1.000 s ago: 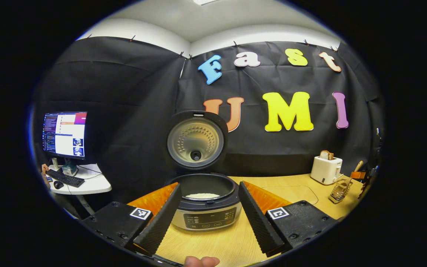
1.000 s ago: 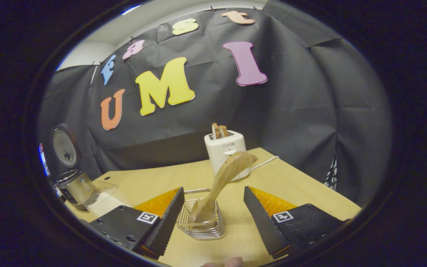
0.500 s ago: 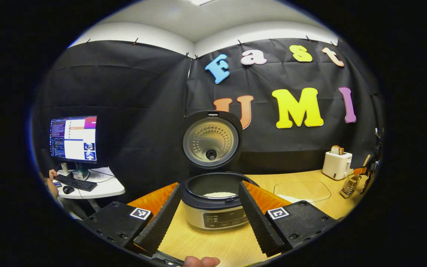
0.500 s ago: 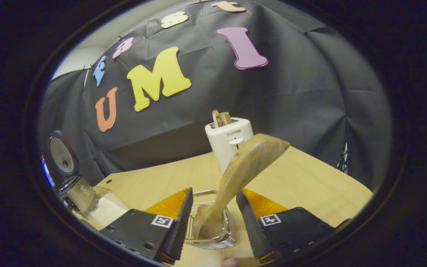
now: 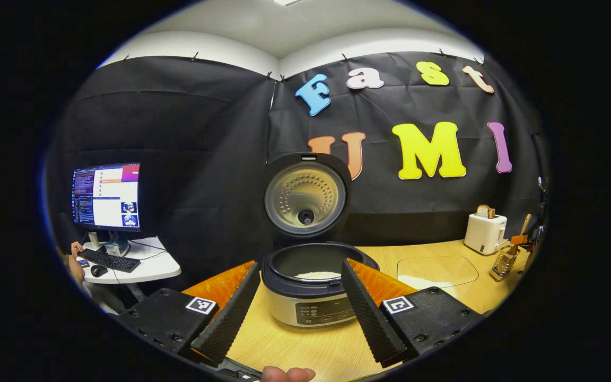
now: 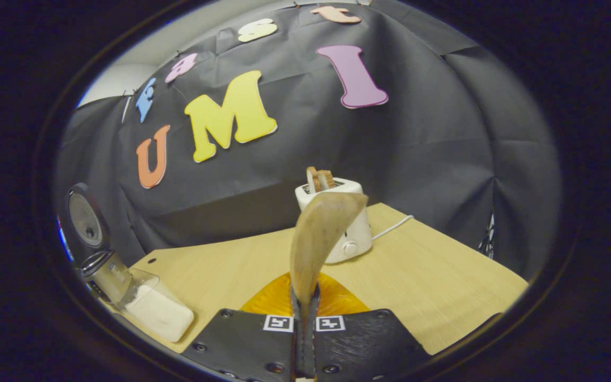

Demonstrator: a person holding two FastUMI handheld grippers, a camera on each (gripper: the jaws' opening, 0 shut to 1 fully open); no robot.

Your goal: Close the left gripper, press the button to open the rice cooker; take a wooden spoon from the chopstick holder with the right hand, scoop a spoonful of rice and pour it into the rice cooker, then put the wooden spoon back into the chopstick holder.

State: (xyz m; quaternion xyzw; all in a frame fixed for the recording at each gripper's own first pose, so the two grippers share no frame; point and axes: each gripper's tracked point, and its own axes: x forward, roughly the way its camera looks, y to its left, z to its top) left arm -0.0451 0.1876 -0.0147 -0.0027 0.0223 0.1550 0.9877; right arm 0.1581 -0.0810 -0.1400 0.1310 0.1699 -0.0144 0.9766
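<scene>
The rice cooker (image 5: 311, 297) stands with its lid (image 5: 305, 195) raised, and white rice lies in the pot. My left gripper (image 5: 300, 263) is open in front of it, one finger on each side and touching nothing. My right gripper (image 6: 304, 297) is shut on the wooden spoon (image 6: 319, 239), whose bowl points up in front of the toaster (image 6: 345, 233). The wire chopstick holder (image 5: 503, 260) stands at the table's far right. A clear container of rice (image 5: 435, 270) lies right of the cooker. It also lies beside the rice cooker (image 6: 105, 270) in the right gripper view.
A white toaster (image 5: 485, 233) with bread in its slots stands at the back right, its cord trailing over the wooden table (image 6: 443, 281). Off the table's left end, a small desk (image 5: 136, 265) holds a monitor (image 5: 106, 195) and a keyboard.
My right gripper has shut on the spoon, which now stands upright between its fingers. The holder has dropped below that view. The left gripper drifted slightly left and stayed open.
</scene>
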